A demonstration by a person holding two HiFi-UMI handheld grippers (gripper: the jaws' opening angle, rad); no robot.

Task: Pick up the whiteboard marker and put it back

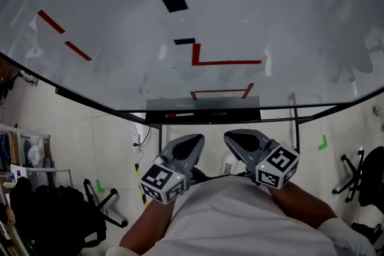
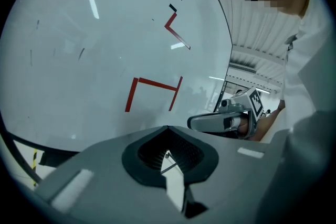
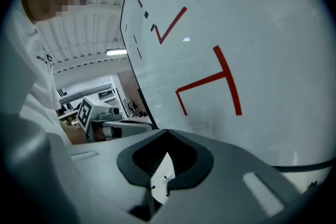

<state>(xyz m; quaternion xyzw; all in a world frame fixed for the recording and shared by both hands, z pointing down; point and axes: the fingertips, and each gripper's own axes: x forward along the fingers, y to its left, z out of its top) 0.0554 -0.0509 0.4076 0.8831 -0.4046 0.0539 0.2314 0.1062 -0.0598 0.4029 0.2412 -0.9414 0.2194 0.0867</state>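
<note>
A whiteboard marker (image 1: 179, 115) with a red end lies on the grey ledge (image 1: 204, 104) at the whiteboard's lower edge. A darker marker (image 1: 219, 113) lies to its right. My left gripper (image 1: 195, 140) and right gripper (image 1: 233, 136) are held side by side close to my chest, short of the ledge, both shut with nothing in them. In the left gripper view its jaws (image 2: 168, 128) meet at the tips, and the right gripper (image 2: 210, 122) shows beyond. In the right gripper view its jaws (image 3: 167, 131) also meet. No marker shows in either gripper view.
The whiteboard (image 1: 120, 21) fills the upper head view, with red tape marks (image 1: 225, 62) and black squares (image 1: 173, 0). Its stand legs (image 1: 296, 120) drop to a tiled floor. Chair bases (image 1: 102, 198) stand at the left and far right.
</note>
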